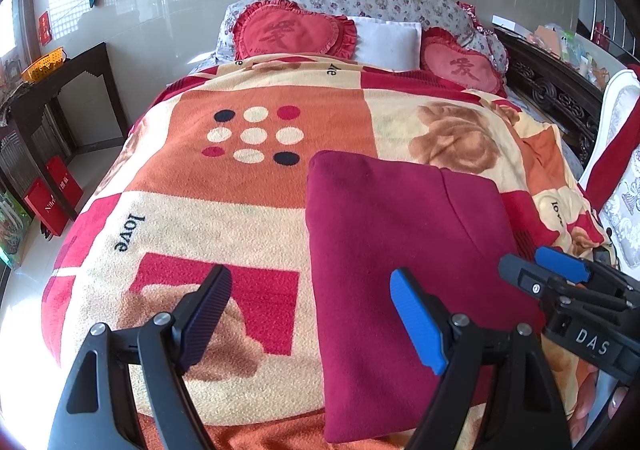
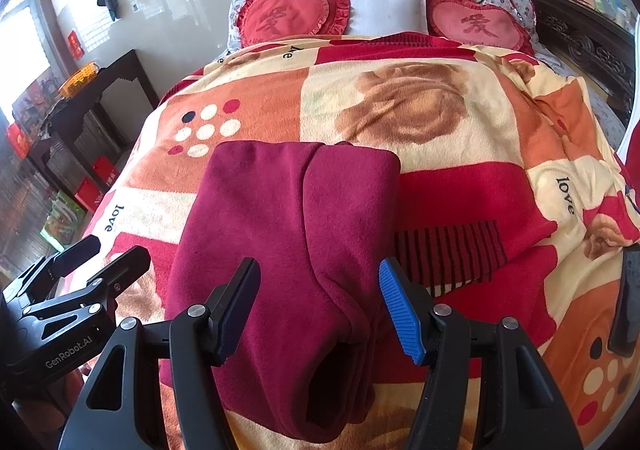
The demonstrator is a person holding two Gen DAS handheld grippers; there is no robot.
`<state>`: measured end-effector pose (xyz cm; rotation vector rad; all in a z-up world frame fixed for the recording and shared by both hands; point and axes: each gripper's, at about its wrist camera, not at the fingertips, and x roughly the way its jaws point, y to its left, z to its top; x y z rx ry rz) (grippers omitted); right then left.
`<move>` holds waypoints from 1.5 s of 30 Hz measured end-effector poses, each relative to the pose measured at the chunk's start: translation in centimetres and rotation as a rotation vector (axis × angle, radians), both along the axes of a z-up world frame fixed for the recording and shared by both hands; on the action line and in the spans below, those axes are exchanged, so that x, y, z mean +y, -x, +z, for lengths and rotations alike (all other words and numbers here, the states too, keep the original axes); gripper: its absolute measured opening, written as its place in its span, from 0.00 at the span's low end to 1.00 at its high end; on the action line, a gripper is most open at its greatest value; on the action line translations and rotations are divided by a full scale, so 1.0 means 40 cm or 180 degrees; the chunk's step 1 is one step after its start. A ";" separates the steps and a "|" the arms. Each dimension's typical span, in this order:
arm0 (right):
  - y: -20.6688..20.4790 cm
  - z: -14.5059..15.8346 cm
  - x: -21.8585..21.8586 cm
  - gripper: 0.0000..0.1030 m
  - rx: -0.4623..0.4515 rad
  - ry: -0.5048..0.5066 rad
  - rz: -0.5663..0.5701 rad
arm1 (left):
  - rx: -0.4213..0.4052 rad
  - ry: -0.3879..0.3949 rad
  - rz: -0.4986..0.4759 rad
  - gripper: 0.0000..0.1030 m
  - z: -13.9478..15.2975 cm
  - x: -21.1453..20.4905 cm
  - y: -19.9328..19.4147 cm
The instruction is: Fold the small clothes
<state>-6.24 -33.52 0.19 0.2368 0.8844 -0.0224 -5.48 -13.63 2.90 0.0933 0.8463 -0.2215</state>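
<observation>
A dark red garment [image 1: 400, 234] lies folded into a long rectangle on the patterned blanket [image 1: 224, 185]. It also shows in the right wrist view [image 2: 288, 234], with an open cuff end near the camera. My left gripper [image 1: 310, 314] is open and empty, above the garment's near left edge. My right gripper [image 2: 320, 302] is open and empty, its jaws standing either side of the garment's near end. The right gripper also shows at the right of the left wrist view [image 1: 544, 270], and the left gripper at the left of the right wrist view [image 2: 104, 254].
The blanket [image 2: 460, 185] covers a bed with two red heart pillows [image 1: 292, 29] and a white pillow [image 1: 388, 39] at the head. A dark side table [image 1: 60, 89] and red boxes [image 1: 52, 197] stand left. A carved dark bed frame [image 1: 556, 89] runs along the right.
</observation>
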 end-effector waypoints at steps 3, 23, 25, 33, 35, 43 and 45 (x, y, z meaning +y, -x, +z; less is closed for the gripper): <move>0.000 0.000 0.000 0.42 -0.0003 -0.0004 -0.0002 | 0.0001 0.0000 -0.0003 0.82 0.000 0.000 0.000; 0.000 -0.001 0.001 0.42 -0.0004 0.0000 0.0003 | 0.0005 0.0000 -0.0004 0.82 0.000 -0.002 -0.002; -0.001 -0.002 0.004 0.42 -0.0009 0.0001 0.0008 | 0.0004 -0.0002 -0.0003 0.82 0.000 -0.002 -0.002; -0.002 -0.004 0.005 0.42 0.0008 -0.0003 0.0009 | 0.0014 0.0011 -0.0003 0.82 0.000 -0.001 -0.003; -0.002 -0.004 0.004 0.42 0.0014 -0.0010 0.0014 | 0.0010 0.0008 -0.0002 0.82 0.001 -0.002 -0.002; 0.002 -0.005 0.006 0.42 0.0019 -0.0021 0.0016 | 0.0010 0.0013 0.0008 0.82 0.002 -0.002 -0.001; 0.001 -0.005 0.006 0.42 0.0017 -0.0019 0.0014 | -0.0023 0.0008 -0.0009 0.82 0.004 -0.003 0.000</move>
